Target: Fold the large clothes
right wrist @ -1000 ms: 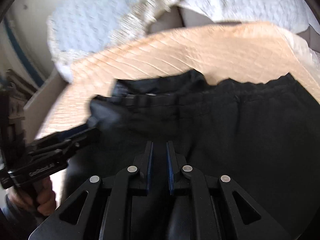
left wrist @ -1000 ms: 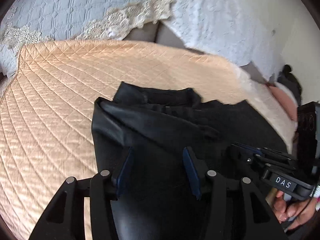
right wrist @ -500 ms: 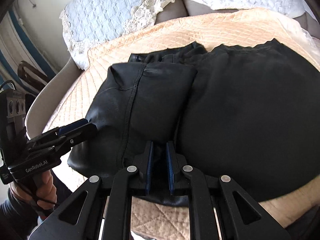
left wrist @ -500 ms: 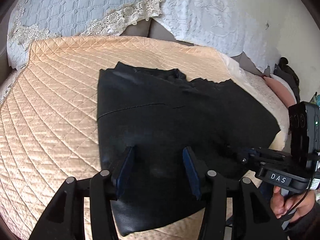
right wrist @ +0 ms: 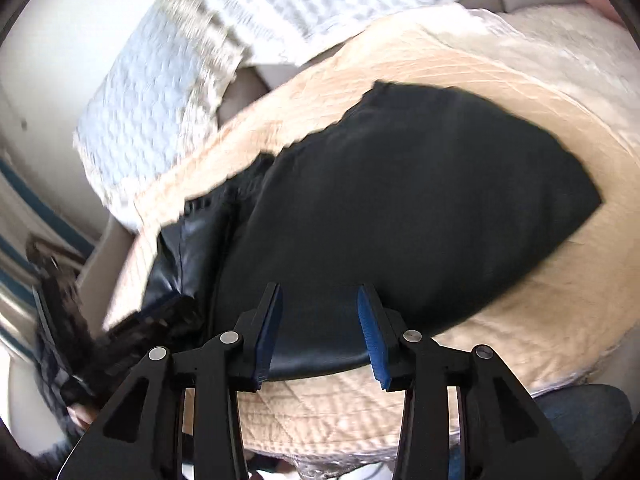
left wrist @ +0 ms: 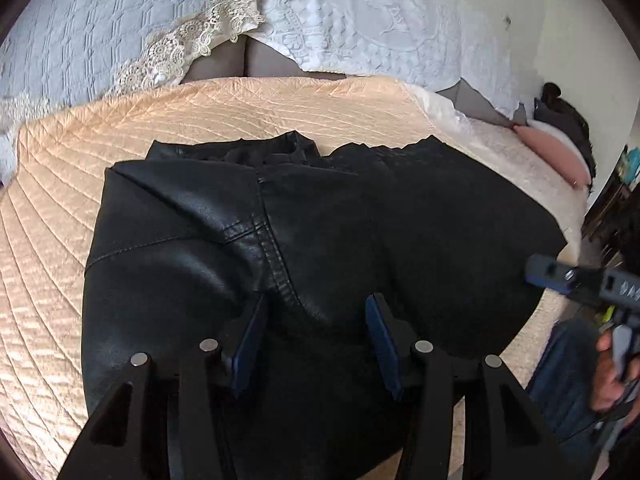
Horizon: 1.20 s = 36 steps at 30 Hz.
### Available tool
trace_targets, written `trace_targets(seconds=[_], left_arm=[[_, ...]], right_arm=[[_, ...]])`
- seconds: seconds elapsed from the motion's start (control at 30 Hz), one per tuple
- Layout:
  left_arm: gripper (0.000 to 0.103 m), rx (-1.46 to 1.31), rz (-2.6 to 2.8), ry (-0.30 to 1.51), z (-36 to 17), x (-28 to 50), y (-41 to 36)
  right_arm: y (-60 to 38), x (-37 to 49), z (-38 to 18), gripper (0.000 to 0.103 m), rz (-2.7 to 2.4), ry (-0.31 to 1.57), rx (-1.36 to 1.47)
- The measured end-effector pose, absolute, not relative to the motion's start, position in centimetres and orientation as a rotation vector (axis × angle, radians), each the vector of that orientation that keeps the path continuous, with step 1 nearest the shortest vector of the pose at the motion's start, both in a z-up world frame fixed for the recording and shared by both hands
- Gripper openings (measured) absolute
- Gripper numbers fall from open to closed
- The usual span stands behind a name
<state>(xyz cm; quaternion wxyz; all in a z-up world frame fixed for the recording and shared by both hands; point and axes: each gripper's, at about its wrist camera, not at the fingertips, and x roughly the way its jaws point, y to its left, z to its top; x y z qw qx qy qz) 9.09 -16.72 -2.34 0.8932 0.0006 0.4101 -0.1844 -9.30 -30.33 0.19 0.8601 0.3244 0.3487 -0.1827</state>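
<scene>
A black leather jacket lies folded on the peach quilted bedspread; its left panel with stitched seams is laid over the middle. My left gripper hovers open over the jacket's near part, pads apart from it. In the blurred right wrist view the jacket spreads across the bed. My right gripper is above the jacket's near edge, its jaws opening and its pads not pressing on the leather below them. The right gripper also shows at the jacket's right edge, held by a hand.
A light blue quilted pillow and a white lace pillow lean at the head of the bed. A pink cushion lies at the far right. The bed's front edge runs just under my right gripper.
The right gripper went from shut to open, letting go of the jacket, and swung to the right with a roll. The left gripper stayed open and moved closer over the jacket.
</scene>
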Motion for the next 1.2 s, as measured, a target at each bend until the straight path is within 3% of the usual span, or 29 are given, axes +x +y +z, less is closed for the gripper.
trace_targets(seconds=[0.37,0.97,1.07,1.2], left_arm=[[0.055,0.000,-0.383,0.852,-2.5,8.9,-16.9],[0.055,0.004,-0.363,0.868,-2.5,8.8,-17.2],[0.055,0.003,-0.370,0.867,-2.5,8.8,-17.1],[0.055,0.000,-0.366,0.871,-2.5,8.9,-17.3]], right_arm=[[-35.2,-16.8,0.4,0.057,-0.615,0.534,0.962],[-39.9,-14.1,-1.1,0.061,-0.627,0.454,1.002],[-39.4,-13.2,-0.2,0.055,-0.641,0.497,0.930],[-41.0,-13.2,-1.4,0.033,-0.664,0.551,1.016]])
